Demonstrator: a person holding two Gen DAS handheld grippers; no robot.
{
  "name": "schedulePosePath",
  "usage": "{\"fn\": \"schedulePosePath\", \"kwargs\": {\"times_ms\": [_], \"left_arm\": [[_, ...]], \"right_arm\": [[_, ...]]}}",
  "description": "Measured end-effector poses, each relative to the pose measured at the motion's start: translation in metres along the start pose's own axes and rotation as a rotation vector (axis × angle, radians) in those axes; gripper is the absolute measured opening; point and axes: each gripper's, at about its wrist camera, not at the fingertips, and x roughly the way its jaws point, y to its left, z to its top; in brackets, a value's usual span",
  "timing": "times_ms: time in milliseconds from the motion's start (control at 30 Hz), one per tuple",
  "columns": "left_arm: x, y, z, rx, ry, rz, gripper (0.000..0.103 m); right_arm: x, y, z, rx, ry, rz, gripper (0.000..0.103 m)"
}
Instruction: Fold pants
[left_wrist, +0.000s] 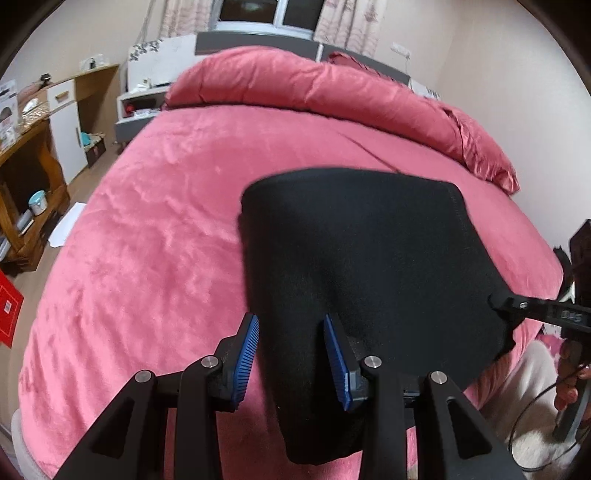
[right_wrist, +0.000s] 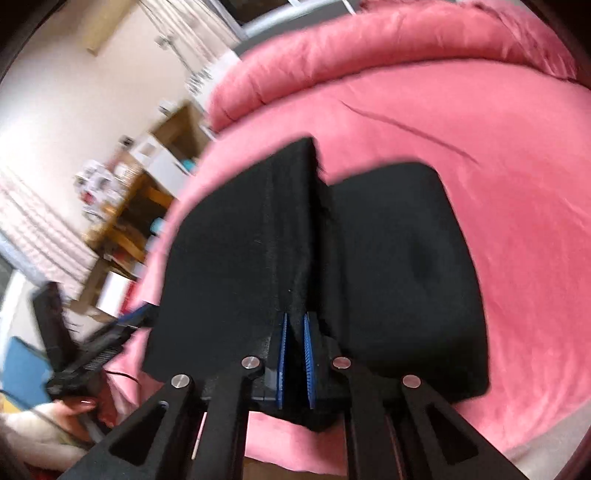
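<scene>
Black pants (left_wrist: 369, 251) lie folded on the pink bed (left_wrist: 155, 240). My left gripper (left_wrist: 291, 325) hangs over their near left corner. Its blue pads (left_wrist: 247, 358) stand apart, and black cloth fills the gap without being visibly pinched. My right gripper (right_wrist: 295, 317) is shut on a lifted layer of the pants (right_wrist: 236, 240), with cloth squeezed between its blue pads (right_wrist: 308, 362). That layer rises above the flat part (right_wrist: 406, 258). The left wrist view shows the right gripper (left_wrist: 506, 299) at the pants' near right corner. The left gripper (right_wrist: 133, 317) appears blurred at the lifted layer's left corner.
A rolled pink duvet (left_wrist: 332, 92) lies across the head of the bed. Wooden shelves (left_wrist: 33, 184) and a white cabinet (left_wrist: 66, 122) stand to the left, with paper (left_wrist: 66, 225) on the floor. A person's hand (left_wrist: 569, 384) holds the right gripper's handle.
</scene>
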Motion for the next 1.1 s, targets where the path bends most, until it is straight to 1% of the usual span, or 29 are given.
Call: {"fn": "schedulePosePath", "kwargs": {"times_ms": [33, 67, 133, 167, 200, 233, 267, 367, 467, 533, 567, 600, 633, 667, 733, 800, 867, 933, 1000, 1067, 1100], "left_arm": [[0.002, -0.002, -0.001, 0.016, 0.009, 0.005, 0.037], [0.003, -0.002, -0.001, 0.024, 0.010, 0.009, 0.037], [0.001, -0.002, -0.001, 0.031, 0.002, 0.010, 0.037], [0.001, -0.001, -0.001, 0.025, 0.002, 0.005, 0.037], [0.000, 0.001, -0.001, 0.014, 0.001, 0.000, 0.037], [-0.001, 0.003, -0.001, 0.006, -0.008, 0.000, 0.037], [-0.001, 0.003, -0.001, 0.004, -0.014, 0.003, 0.037], [0.000, 0.005, -0.001, 0.005, -0.016, 0.015, 0.038], [0.001, 0.005, -0.002, 0.012, -0.015, 0.020, 0.040], [0.003, 0.004, -0.002, 0.022, -0.014, 0.027, 0.040], [0.003, 0.003, -0.002, 0.028, -0.013, 0.035, 0.040], [0.003, 0.002, -0.002, 0.033, -0.013, 0.046, 0.040], [0.003, 0.001, -0.003, 0.041, -0.013, 0.060, 0.040], [0.003, 0.000, -0.003, 0.044, -0.014, 0.066, 0.040], [0.000, -0.001, -0.001, 0.053, -0.025, 0.077, 0.040], [-0.007, -0.010, 0.005, 0.088, -0.055, 0.099, 0.040], [-0.017, -0.023, 0.011, 0.130, -0.099, 0.086, 0.040], [-0.026, -0.044, 0.018, 0.200, -0.151, 0.053, 0.040], [-0.026, -0.066, 0.022, 0.279, -0.168, 0.025, 0.040], [-0.018, -0.087, 0.021, 0.360, -0.160, 0.010, 0.040], [-0.011, -0.096, 0.019, 0.396, -0.143, 0.012, 0.040]], "right_arm": [[0.006, -0.005, -0.002, 0.014, 0.029, -0.010, 0.009], [0.007, -0.009, -0.003, 0.026, 0.028, 0.001, 0.009], [0.000, -0.012, 0.001, 0.063, -0.013, 0.042, 0.012], [-0.003, -0.013, 0.004, 0.070, -0.030, 0.043, 0.024], [-0.005, -0.015, 0.008, 0.070, -0.050, 0.022, 0.046], [-0.005, -0.017, 0.010, 0.069, -0.060, 0.014, 0.056], [-0.004, -0.019, 0.011, 0.070, -0.067, 0.013, 0.061], [0.007, -0.026, 0.015, 0.095, -0.030, 0.081, 0.061], [0.020, -0.024, 0.019, 0.096, -0.015, 0.108, 0.059], [0.029, -0.017, 0.019, 0.085, -0.018, 0.113, 0.047], [0.036, -0.012, 0.020, 0.081, -0.006, 0.138, 0.028], [0.039, -0.009, 0.017, 0.089, 0.008, 0.149, 0.020], [0.041, -0.006, 0.014, 0.088, 0.011, 0.158, 0.017], [0.042, -0.002, 0.013, 0.077, 0.006, 0.163, 0.016], [0.031, 0.008, 0.014, 0.030, -0.030, 0.164, 0.014], [0.007, 0.011, 0.018, 0.029, -0.097, 0.210, 0.013], [-0.022, 0.009, 0.027, 0.049, -0.169, 0.252, 0.013], [-0.048, 0.006, 0.033, 0.041, -0.233, 0.235, 0.013], [-0.068, -0.006, 0.037, 0.043, -0.267, 0.214, 0.013], [-0.073, -0.018, 0.038, 0.054, -0.263, 0.181, 0.013], [-0.070, -0.029, 0.034, 0.059, -0.238, 0.141, 0.013]]}}
